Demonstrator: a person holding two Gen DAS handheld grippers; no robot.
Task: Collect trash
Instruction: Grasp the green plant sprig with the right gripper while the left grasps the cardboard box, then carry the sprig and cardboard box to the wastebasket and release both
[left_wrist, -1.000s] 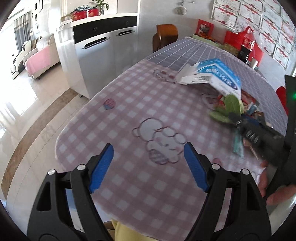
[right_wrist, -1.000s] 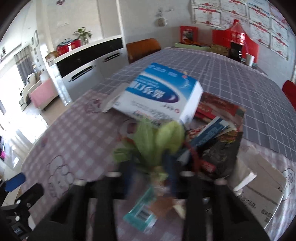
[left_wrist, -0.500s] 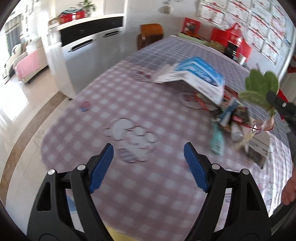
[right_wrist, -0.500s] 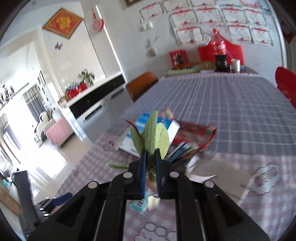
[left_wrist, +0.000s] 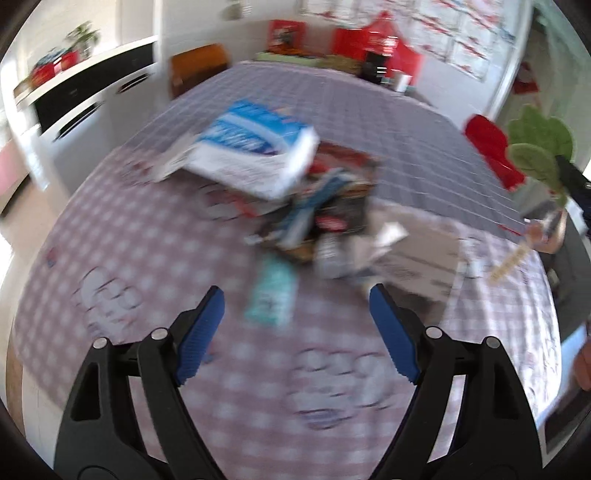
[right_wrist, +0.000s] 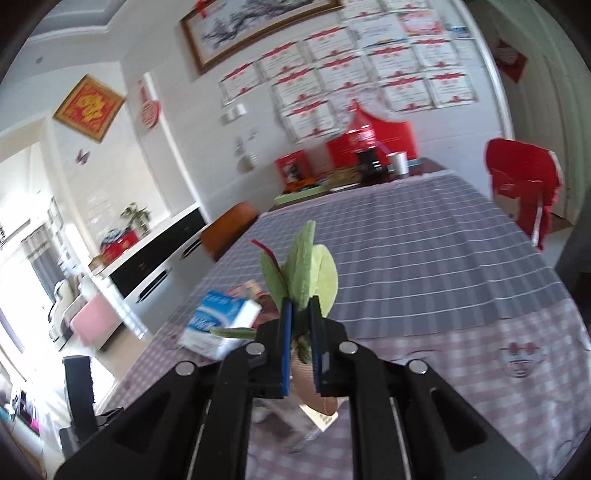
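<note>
The right tool (right_wrist: 300, 332) is clamped on leafy scrap (right_wrist: 303, 273) at frame centre; thin leaves could slip free. The left tool (left_wrist: 295, 317), jaws opening and empty, could scatter the pile (left_wrist: 314, 221) on the bench (left_wrist: 147, 240).

White walls (right_wrist: 177, 147) are hung with framed certificates (right_wrist: 369, 74). A long table (right_wrist: 424, 258) is covered in checked cloth, flanked by a black-and-white sideboard (right_wrist: 159, 258) and sunlit floor (left_wrist: 22, 206).

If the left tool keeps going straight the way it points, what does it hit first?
Likely the teal packet lying flat on the checked tablecloth, just ahead between the left tool's opening jaws; the trash pile lies beyond. Blur makes depth uncertain.
</note>
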